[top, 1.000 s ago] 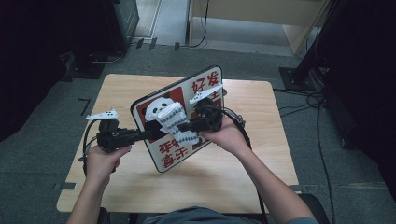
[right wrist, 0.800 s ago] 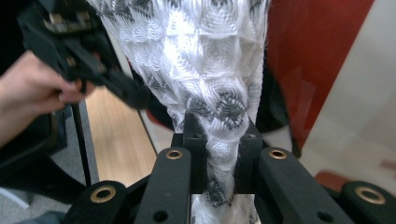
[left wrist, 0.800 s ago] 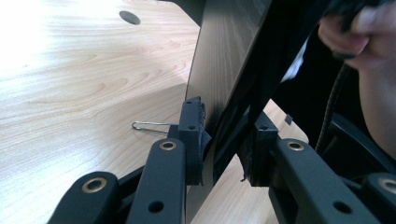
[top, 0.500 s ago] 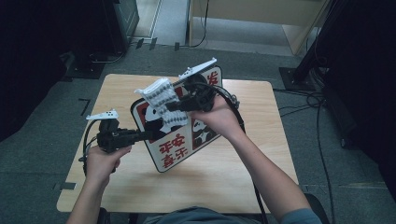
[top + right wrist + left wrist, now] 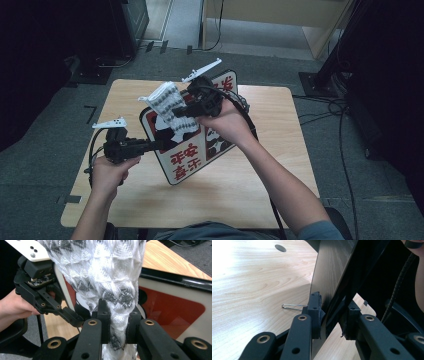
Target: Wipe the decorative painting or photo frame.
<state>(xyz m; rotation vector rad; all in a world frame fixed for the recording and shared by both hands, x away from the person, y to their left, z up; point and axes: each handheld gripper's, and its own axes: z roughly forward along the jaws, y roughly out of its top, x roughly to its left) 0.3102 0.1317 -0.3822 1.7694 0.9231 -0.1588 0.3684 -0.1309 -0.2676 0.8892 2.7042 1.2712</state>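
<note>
A red and white sign board (image 5: 192, 160) with panda pictures and red characters stands tilted over the wooden table (image 5: 285, 170). My left gripper (image 5: 164, 145) is shut on its left edge. In the left gripper view the jaws (image 5: 332, 317) clamp the board's dark back edge (image 5: 332, 272). My right gripper (image 5: 181, 114) is held above the board, shut on a white and grey knitted cloth (image 5: 167, 101). In the right gripper view the cloth (image 5: 110, 277) rises from between the jaws of that gripper (image 5: 117, 323), with the board (image 5: 175, 307) behind it.
A thin wire clip (image 5: 292, 306) lies on the table (image 5: 249, 290) beside the board. A round cable hole (image 5: 280, 248) sits farther back. Black cables (image 5: 245, 107) trail across the table. Dark equipment stands on the floor around the table.
My right gripper has risen and moved toward the back of the table, lifting the knitted cloth off the board's face. The left gripper and the board have stayed in place.
</note>
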